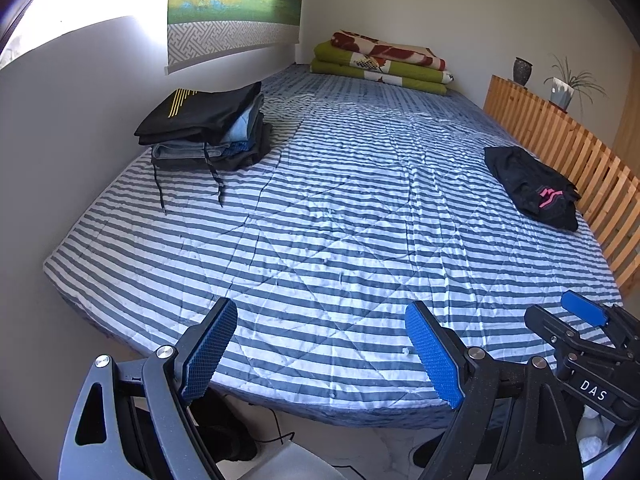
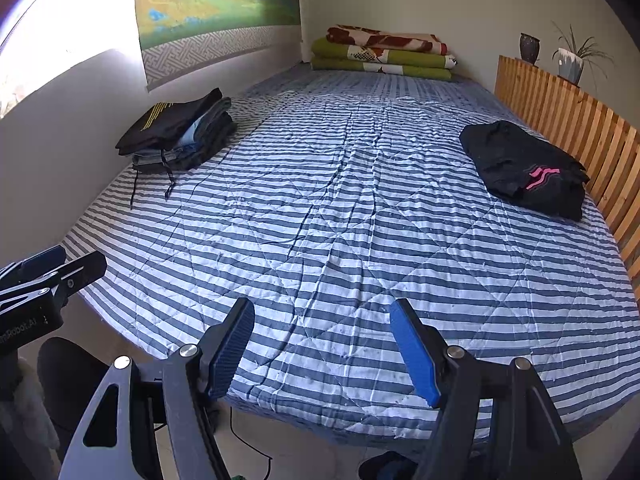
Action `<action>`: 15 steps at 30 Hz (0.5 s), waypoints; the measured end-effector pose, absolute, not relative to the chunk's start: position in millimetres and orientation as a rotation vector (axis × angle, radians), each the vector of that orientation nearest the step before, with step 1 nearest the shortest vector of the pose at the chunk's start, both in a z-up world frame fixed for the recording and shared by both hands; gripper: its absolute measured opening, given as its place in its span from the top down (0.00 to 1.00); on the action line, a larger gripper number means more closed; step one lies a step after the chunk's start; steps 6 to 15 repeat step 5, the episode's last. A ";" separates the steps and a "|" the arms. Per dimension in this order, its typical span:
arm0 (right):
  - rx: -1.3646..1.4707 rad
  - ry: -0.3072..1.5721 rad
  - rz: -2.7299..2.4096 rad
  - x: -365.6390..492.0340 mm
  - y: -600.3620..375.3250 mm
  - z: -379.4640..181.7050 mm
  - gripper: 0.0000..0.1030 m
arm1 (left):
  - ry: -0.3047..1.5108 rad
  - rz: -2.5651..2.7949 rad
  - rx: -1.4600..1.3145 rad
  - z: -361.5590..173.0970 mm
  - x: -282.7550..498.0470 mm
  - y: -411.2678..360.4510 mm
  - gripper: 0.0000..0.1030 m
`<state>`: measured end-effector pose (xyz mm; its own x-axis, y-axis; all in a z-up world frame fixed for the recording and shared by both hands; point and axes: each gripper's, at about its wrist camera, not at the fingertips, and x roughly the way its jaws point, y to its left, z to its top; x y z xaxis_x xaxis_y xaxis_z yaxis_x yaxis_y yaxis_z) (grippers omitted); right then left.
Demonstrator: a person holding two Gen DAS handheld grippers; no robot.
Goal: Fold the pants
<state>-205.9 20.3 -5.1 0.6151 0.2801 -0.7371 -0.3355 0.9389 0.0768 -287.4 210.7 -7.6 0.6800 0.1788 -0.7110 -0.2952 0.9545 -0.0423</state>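
Crumpled black pants with pink stripes (image 1: 534, 186) (image 2: 524, 170) lie at the bed's right side, close to the wooden slats. My left gripper (image 1: 320, 312) hovers open over the near edge of the striped bed, nothing between its blue pads. My right gripper (image 2: 322, 312) is open too, also at the near edge, far from the pants. In the left wrist view the right gripper (image 1: 580, 316) shows at the lower right. The left gripper's side (image 2: 52, 268) appears at the left of the right wrist view.
A stack of folded clothes (image 1: 204, 132) (image 2: 178, 132) with dangling drawstrings sits at the left by the wall. Folded blankets (image 1: 380, 62) lie at the far end. A wooden slat rail (image 1: 568, 152) with a vase and plant borders the right. Striped quilt (image 1: 340, 220) covers the bed.
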 end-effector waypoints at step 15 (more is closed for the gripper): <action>-0.061 0.857 0.339 -198.2 17.2 -13.0 0.35 | 0.791 0.246 -0.144 -15.4 -271.1 209.1 0.14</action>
